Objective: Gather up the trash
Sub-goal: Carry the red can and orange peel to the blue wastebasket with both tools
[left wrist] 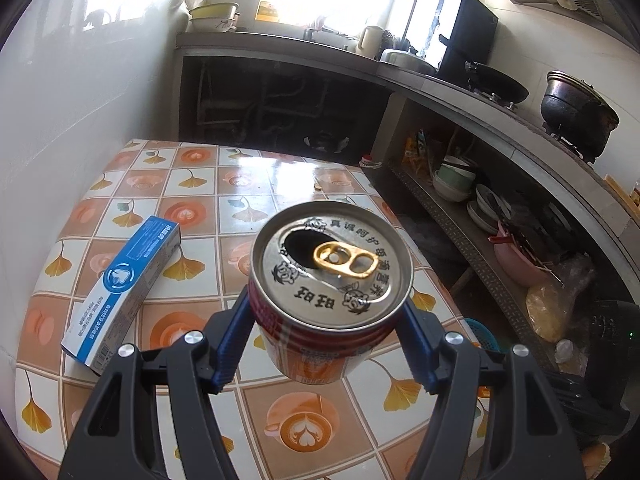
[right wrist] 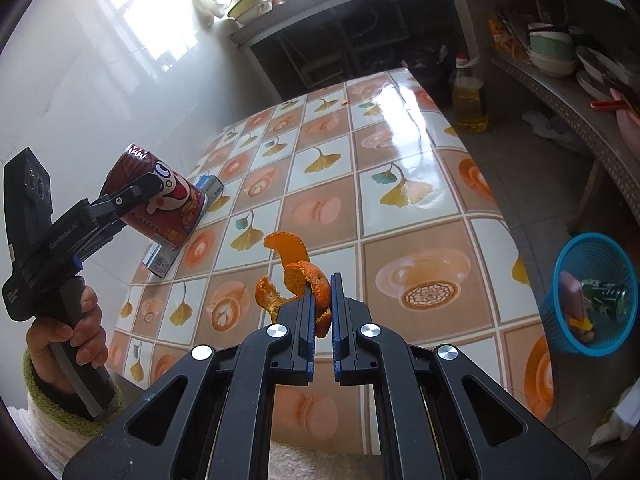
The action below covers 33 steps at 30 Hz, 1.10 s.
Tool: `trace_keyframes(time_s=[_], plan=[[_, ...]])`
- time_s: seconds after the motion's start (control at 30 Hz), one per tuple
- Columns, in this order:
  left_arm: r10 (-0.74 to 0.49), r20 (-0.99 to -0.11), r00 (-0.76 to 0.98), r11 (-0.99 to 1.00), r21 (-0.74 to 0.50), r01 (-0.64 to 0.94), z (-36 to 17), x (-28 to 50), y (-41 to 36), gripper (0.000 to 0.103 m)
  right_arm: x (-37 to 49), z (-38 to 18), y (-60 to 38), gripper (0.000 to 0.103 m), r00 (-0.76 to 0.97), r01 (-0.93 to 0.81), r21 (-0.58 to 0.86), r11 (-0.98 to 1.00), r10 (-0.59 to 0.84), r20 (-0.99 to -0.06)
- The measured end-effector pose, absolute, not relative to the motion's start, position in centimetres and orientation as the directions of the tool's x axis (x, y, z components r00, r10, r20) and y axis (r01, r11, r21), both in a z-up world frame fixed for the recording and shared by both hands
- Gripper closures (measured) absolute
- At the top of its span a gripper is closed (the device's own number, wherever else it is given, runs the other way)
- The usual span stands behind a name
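A red drink can [left wrist: 332, 280] with an opened gold pull tab hangs above the tiled table [left wrist: 200, 184], clamped between the blue pads of my left gripper [left wrist: 326, 312]. The right wrist view shows the same can [right wrist: 168, 204] tilted in that gripper, held by a hand [right wrist: 80, 332] at the left. My right gripper [right wrist: 322, 300] is shut on a curled orange peel [right wrist: 296, 276], lifted over the table [right wrist: 400, 152]. A blue and white carton [left wrist: 120, 292] lies flat on the table's left side, partly hidden behind the can in the right wrist view.
A blue mesh bin [right wrist: 592, 292] with some trash inside stands on the floor off the table's right edge. An oil bottle [right wrist: 468, 96] stands on the floor beyond. Concrete shelves [left wrist: 480, 216] with bowls and pots run along the right; a white wall borders the left.
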<state>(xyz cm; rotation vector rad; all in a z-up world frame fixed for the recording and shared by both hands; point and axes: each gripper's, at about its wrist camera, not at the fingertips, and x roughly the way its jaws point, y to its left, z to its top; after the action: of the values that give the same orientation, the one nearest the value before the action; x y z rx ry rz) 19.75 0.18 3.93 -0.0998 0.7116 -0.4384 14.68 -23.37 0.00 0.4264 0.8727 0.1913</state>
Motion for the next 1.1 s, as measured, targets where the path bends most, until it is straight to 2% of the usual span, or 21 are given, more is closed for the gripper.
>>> trace_keyframes(time_s=[0.37,0.67,0.9,1.1], plan=[[-0.508,-0.589,0.628,0.852,-0.237,0.467,5.8,18.7,-5.0,0.038,12.3,1.2,-28.2,0.098,0.698,0.074,0.482,0.873,0.300,-0.650],[-0.648,-0.600,0.470,0.713,-0.259,0.652,6.7,18.2,-16.1,0.038,5.7,0.8,-38.7,0.098,0.751,0.304,0.476,0.825,0.100,-0.653],[-0.705,-0.663,0.251,0.550,-0.288,0.784,4.5,18.3,-27.7,0.037,-1.4,-4.2,-47.2,0.098,0.676,0.551,0.461,0.696,-0.047,-0.736],[-0.636,-0.766,0.093,0.485,-0.303,0.820,-0.3,19.0,-37.3,0.038,-3.3,-9.4,-50.5,0.098,0.604,0.659,0.462,0.594,-0.052,-0.795]])
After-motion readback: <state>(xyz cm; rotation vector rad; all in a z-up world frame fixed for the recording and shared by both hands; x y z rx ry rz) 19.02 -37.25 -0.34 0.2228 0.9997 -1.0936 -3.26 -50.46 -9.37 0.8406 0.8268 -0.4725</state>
